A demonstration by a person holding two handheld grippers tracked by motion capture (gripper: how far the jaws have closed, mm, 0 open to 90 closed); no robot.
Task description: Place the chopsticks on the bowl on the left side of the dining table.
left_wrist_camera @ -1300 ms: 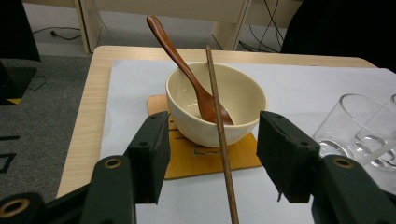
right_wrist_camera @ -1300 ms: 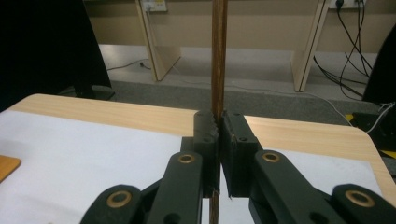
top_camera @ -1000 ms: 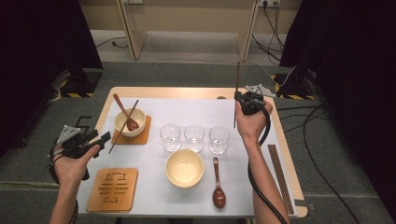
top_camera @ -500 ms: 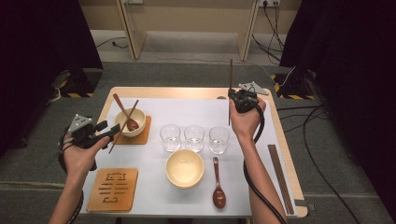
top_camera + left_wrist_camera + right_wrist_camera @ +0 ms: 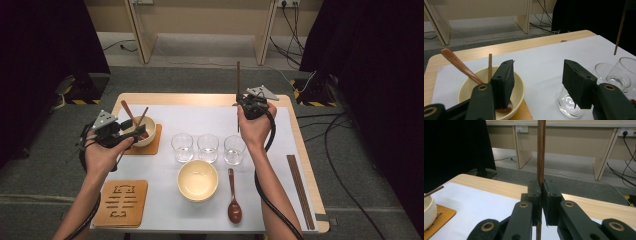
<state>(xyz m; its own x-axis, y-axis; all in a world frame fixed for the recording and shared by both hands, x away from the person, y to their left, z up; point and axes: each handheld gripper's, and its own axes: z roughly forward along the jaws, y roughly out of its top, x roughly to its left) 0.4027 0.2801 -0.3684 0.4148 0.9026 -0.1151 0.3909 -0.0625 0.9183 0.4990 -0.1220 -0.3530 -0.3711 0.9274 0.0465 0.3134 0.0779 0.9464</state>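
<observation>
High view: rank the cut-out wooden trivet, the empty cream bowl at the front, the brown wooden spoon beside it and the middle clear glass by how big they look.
1. Cut-out wooden trivet
2. Empty cream bowl
3. Brown wooden spoon, as long as the bowl is wide but far slimmer
4. Middle clear glass

No legible text or labels anywhere.

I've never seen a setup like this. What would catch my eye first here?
Probably the right tongs near the table's far edge, clamped on a dark chopstick standing upright. At the left, the left tongs hang open and empty by a cream bowl on a wooden coaster, with a spoon and a stick leaning in it. Across the middle stand three clear glasses in a row.
</observation>
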